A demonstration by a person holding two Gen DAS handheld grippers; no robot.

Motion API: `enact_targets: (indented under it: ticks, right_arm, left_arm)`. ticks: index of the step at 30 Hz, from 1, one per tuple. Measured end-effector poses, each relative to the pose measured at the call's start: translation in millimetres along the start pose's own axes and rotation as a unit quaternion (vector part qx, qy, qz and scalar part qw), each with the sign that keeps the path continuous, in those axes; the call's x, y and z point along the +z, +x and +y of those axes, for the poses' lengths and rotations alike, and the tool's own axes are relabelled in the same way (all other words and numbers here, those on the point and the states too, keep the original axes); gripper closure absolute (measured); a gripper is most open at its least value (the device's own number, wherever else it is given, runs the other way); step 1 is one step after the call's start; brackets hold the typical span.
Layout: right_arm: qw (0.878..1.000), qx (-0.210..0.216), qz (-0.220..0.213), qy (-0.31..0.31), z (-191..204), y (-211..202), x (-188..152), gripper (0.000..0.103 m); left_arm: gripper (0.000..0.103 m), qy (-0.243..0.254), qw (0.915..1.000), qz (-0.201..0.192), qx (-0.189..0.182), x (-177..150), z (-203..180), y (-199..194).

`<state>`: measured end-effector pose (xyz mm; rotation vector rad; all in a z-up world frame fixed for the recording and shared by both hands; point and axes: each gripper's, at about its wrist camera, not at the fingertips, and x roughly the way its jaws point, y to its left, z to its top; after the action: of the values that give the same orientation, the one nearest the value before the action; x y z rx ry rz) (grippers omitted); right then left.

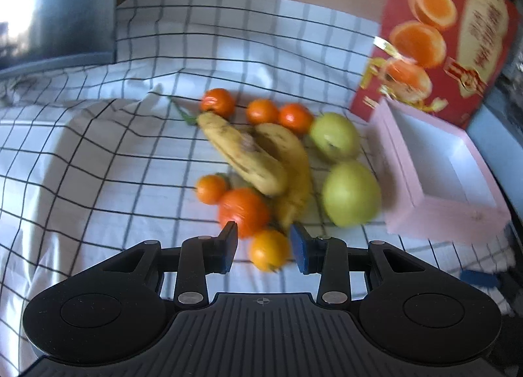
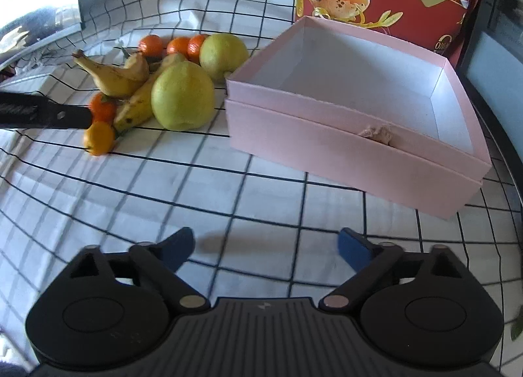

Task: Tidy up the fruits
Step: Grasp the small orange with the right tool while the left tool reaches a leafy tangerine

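On the checked cloth [image 1: 98, 164] lies a heap of fruit: two bananas [image 1: 248, 154], two yellow-green pears [image 1: 349, 194] and several tangerines [image 1: 261, 111]. My left gripper [image 1: 264, 246] is at the near edge of the heap, shut on a small orange [image 1: 269, 251]. The right wrist view shows that orange [image 2: 99, 138] blurred at the tip of a dark left finger [image 2: 45, 113]. An empty pink box [image 2: 343, 154] stands open to the right of the fruit. In front of it, above bare cloth, my right gripper [image 2: 264, 246] is open and holds nothing.
A red carton [image 1: 441, 33] printed with egg pictures stands upright behind the pink box [image 1: 441, 213]. A dark flat object [image 1: 65, 1] rises at the far left edge of the cloth. The cloth is rumpled to the left of the fruit.
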<state>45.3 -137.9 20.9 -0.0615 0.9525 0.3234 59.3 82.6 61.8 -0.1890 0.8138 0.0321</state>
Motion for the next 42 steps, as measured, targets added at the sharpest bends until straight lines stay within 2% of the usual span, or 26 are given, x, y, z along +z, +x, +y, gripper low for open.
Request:
enact_targets:
  ticks: [4, 8, 11, 17, 19, 22, 27, 31, 33, 34, 40, 42]
  right_arm:
    - [0.999, -0.009, -0.035, -0.010, 11.0, -21.8, -1.8, 0.009]
    - [0.997, -0.023, -0.060, -0.042, 25.0, -35.8, 1.2, 0.009]
    - [0.996, -0.027, -0.060, -0.058, 33.1, -39.8, 2.7, 0.009]
    - [0.996, -0.001, -0.045, -0.081, 50.8, -36.4, 5.3, 0.009]
    - [0.995, 0.009, -0.044, -0.091, 59.6, -33.0, 6.9, 0.009]
    - [0.993, 0.025, -0.043, -0.102, 70.8, -26.9, 9.7, 0.011]
    - [0.988, 0.043, -0.063, -0.136, 93.4, -18.6, 19.7, 0.028]
    - [0.983, 0.067, -0.067, -0.154, 113.1, -5.1, 32.1, 0.040]
    - [0.980, 0.077, -0.072, -0.167, 124.4, 2.1, 36.1, 0.043]
    - [0.979, 0.076, -0.076, -0.176, 130.4, 6.4, 38.3, 0.043]
    - [0.972, 0.060, -0.075, -0.213, 154.4, 31.3, 44.9, 0.052]
    - [0.974, 0.057, -0.068, -0.210, 155.3, 35.9, 46.2, 0.064]
  left_arm:
    - [0.063, 0.002, 0.9998, 0.015, -0.008, 14.7, 17.2, 13.7]
    - [0.063, 0.000, 0.9988, 0.034, -0.035, 23.8, 22.0, 30.3]
    - [0.058, 0.010, 0.9982, 0.041, -0.042, 27.3, 21.7, 40.5]
    - [0.051, 0.040, 0.9971, 0.058, -0.031, 26.0, 24.2, 46.6]
    - [0.056, 0.032, 0.9959, 0.078, -0.034, 23.1, 29.7, 51.5]
    - [0.058, -0.004, 0.9966, 0.067, -0.047, 21.2, 41.7, 46.0]
    - [0.060, -0.034, 0.9977, 0.029, -0.051, 11.4, 63.9, 9.7]
    - [0.065, -0.047, 0.9971, 0.028, -0.053, -5.6, 82.8, -14.2]
    - [0.086, -0.058, 0.9959, 0.021, -0.067, -12.5, 91.2, -26.3]
    - [0.088, -0.063, 0.9952, 0.017, -0.074, -14.6, 95.3, -33.0]
    - [0.086, -0.033, 0.9967, 0.024, -0.071, -27.0, 100.9, -50.1]
    - [0.084, -0.035, 0.9962, 0.016, -0.079, -28.0, 100.0, -54.3]
